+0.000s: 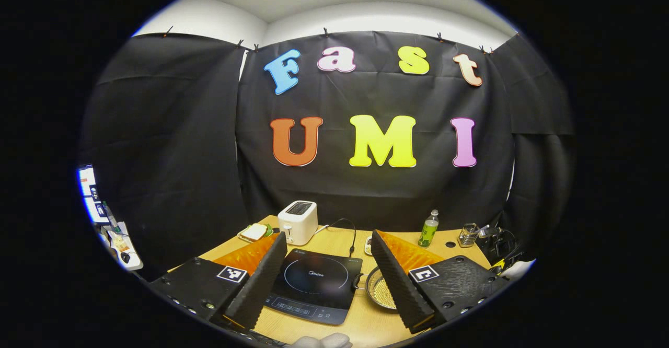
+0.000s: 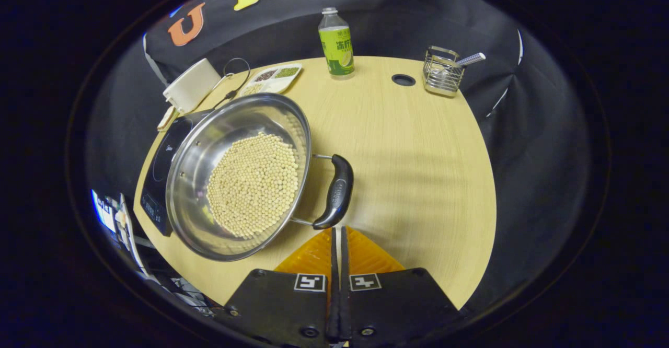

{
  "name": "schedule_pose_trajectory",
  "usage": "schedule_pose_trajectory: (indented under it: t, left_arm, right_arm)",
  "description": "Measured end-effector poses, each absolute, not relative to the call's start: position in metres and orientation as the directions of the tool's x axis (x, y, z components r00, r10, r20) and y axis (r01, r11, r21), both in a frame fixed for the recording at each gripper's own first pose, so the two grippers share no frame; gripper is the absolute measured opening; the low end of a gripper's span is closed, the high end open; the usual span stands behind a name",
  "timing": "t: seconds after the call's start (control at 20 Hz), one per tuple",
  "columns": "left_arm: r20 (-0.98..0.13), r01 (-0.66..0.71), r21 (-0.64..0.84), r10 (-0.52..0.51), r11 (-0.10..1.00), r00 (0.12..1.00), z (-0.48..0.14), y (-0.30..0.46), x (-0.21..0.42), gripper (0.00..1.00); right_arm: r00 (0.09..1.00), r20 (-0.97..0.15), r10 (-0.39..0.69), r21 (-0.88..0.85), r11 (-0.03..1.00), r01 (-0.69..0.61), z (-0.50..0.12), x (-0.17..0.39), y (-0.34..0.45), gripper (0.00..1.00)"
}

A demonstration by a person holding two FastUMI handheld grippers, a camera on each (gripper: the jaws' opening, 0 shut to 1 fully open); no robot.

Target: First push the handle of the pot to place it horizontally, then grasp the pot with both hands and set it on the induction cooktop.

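Right gripper view – right gripper [image 2: 338,233] closed, tips beside pot handle [image 2: 336,191].

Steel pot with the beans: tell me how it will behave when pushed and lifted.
The pot probably feels heavy, since pale beans cover its bottom. Those loose beans may roll and shift if it tilts. Its polished wall looks slippery, so the black handle likely grips better.

Your table [image 2: 418,144] was pale wood, round cable hole [image 2: 403,80] near far edge. On it you had: steel pot [image 2: 209,144] (bottom covered with pale beans), black induction cooktop [image 1: 319,282] just beside it, white toaster [image 1: 298,221], divided tray [image 2: 272,78], green bottle [image 2: 336,45], wire caddy [image 2: 443,71] at far right.
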State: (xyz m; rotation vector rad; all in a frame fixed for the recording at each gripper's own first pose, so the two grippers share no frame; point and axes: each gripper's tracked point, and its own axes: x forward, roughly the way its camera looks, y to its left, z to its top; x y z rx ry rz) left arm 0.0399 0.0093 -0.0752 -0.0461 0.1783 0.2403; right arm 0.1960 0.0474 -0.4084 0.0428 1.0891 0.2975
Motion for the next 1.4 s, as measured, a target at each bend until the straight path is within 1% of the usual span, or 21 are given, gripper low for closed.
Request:
schedule_pose_trajectory:
  t: [0.05,0.1,0.15,0.2,0.35,0.4,0.45,0.55,0.6,0.65,0.7,0.8,0.85,0.9,0.95,1.0,1.1,1.15,1.25,1.3,1.4]
  left_arm:
    - [-0.183,-0.241,-0.021,0.233,0.97,0.955,-0.077,0.008,0.042,1.0]
    - [-0.186,-0.243,-0.017,0.235,0.97,0.954,-0.078,0.008,0.043,0.96]
    - [-0.188,-0.244,-0.013,0.238,0.97,0.953,-0.079,0.007,0.045,0.96]
    - [-0.191,-0.244,-0.013,0.237,0.97,0.952,-0.079,0.006,0.045,0.96]
    - [-0.199,-0.24,-0.021,0.232,0.97,0.952,-0.082,0.002,0.049,0.97]
    - [-0.2,-0.238,-0.022,0.229,0.971,0.953,-0.083,0.002,0.05,0.96]
    - [-0.199,-0.232,-0.023,0.223,0.972,0.954,-0.084,0.003,0.051,0.96]
    - [-0.194,-0.208,-0.033,0.198,0.978,0.961,-0.088,-0.001,0.055,0.96]
    - [-0.199,-0.194,-0.036,0.183,0.98,0.963,-0.092,-0.002,0.055,0.96]
    - [-0.205,-0.179,-0.034,0.168,0.983,0.964,-0.096,-0.002,0.055,0.96]
    - [-0.208,-0.163,-0.032,0.153,0.986,0.966,-0.1,-0.002,0.055,0.96]
    - [-0.225,-0.128,-0.042,0.115,0.991,0.967,-0.108,-0.003,0.055,0.96]
    - [-0.233,-0.108,-0.05,0.094,0.993,0.968,-0.112,-0.004,0.055,0.96]
    - [-0.235,-0.092,-0.053,0.077,0.994,0.969,-0.114,-0.002,0.053,0.96]
    - [-0.239,-0.072,-0.056,0.057,0.996,0.969,-0.117,-0.001,0.054,0.96]
    - [-0.246,-0.05,-0.06,0.033,0.997,0.969,-0.123,-0.002,0.054,0.96]
    - [-0.27,-0.018,-0.064,0.0,0.998,0.963,-0.137,-0.002,0.058,0.96]
    - [-0.283,-0.004,-0.068,-0.015,0.998,0.959,-0.145,-0.003,0.061,0.96]
    - [-0.321,0.013,-0.077,-0.037,0.997,0.946,-0.165,-0.009,0.068,0.96]
    - [-0.342,0.022,-0.088,-0.051,0.996,0.938,-0.179,-0.012,0.074,0.96]
    - [-0.379,0.022,-0.114,-0.064,0.993,0.923,-0.205,-0.018,0.086,0.97]
  right_arm:
    - [0.429,-0.866,0.257,0.177,0.96,-0.219,-0.408,0.199,0.046,0.0]
    - [0.428,-0.867,0.257,0.175,0.959,-0.221,-0.408,0.201,0.046,0.0]
    - [0.427,-0.867,0.256,0.173,0.959,-0.224,-0.409,0.202,0.045,0.0]
    - [0.429,-0.867,0.255,0.17,0.959,-0.227,-0.408,0.204,0.044,0.04]
    - [0.428,-0.866,0.259,0.173,0.958,-0.231,-0.408,0.203,0.044,0.04]
    - [0.433,-0.862,0.262,0.178,0.958,-0.225,-0.406,0.201,0.044,0.04]
    - [0.441,-0.859,0.26,0.18,0.96,-0.215,-0.404,0.199,0.044,0.0]
    - [0.456,-0.856,0.244,0.168,0.965,-0.203,-0.402,0.189,0.04,0.0]
    - [0.468,-0.851,0.239,0.161,0.966,-0.2,-0.398,0.183,0.038,0.0]
    - [0.485,-0.841,0.24,0.16,0.967,-0.2,-0.393,0.176,0.037,0.04]
    - [0.502,-0.832,0.237,0.157,0.968,-0.197,-0.388,0.169,0.036,0.01]
    - [0.547,-0.807,0.221,0.151,0.974,-0.17,-0.378,0.158,0.033,0.04]
    - [0.569,-0.794,0.215,0.152,0.976,-0.157,-0.374,0.153,0.033,0.04]
    - [0.585,-0.781,0.218,0.158,0.976,-0.151,-0.369,0.147,0.034,0.01]
    - [0.6,-0.772,0.211,0.157,0.977,-0.141,-0.366,0.14,0.034,0.05]
    - [0.614,-0.763,0.203,0.154,0.979,-0.133,-0.362,0.134,0.034,0.2]
    - [0.646,-0.739,0.192,0.155,0.981,-0.115,-0.354,0.126,0.035,0.59]
    - [0.666,-0.719,0.2,0.171,0.979,-0.109,-0.348,0.124,0.038,0.7]
    - [0.681,-0.707,0.189,0.167,0.981,-0.098,-0.348,0.119,0.038,0.8]
    - [0.685,-0.705,0.182,0.159,0.982,-0.097,-0.348,0.121,0.036,0.92]
    - [0.688,-0.701,0.186,0.167,0.981,-0.095,-0.35,0.13,0.038,0.96]
